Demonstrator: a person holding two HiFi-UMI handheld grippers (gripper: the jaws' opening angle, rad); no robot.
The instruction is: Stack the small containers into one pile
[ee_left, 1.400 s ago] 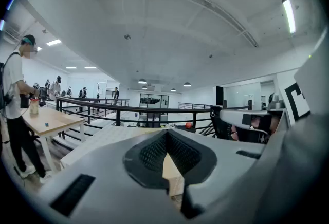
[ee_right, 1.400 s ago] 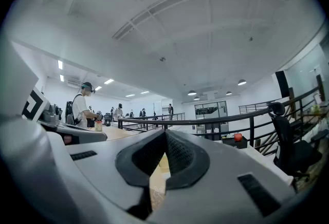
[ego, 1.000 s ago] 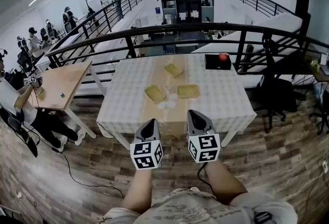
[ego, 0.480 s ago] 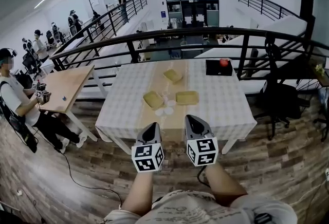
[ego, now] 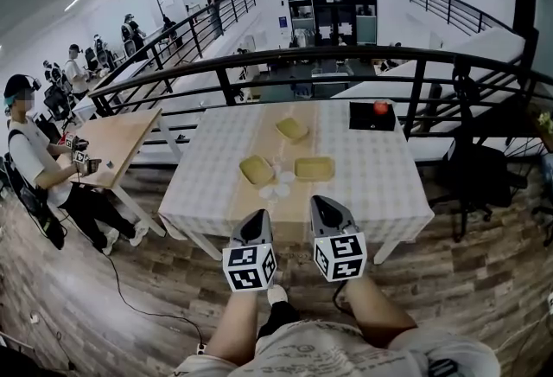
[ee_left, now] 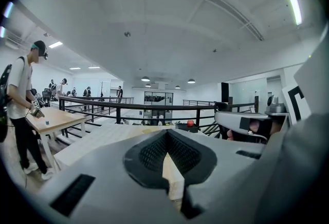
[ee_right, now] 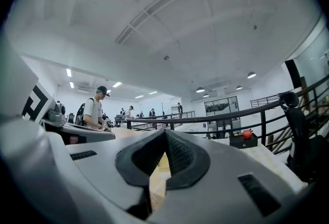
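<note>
Approach: the containers and table [ego: 380, 185] had slid slightly lower in the head view than a second before, the person having stepped nearer; the layout was unchanged.

Nothing was stacked. The left container [ego: 257, 169], right container [ego: 314, 168] and far container [ego: 292, 129] lay apart mid-table, with white bits [ego: 276, 185] between the near two. All three remained to be piled. The left gripper [ego: 254, 218] and right gripper [ego: 321, 204] hung short of the table edge, each with jaws pressed together and nothing in them.
</note>
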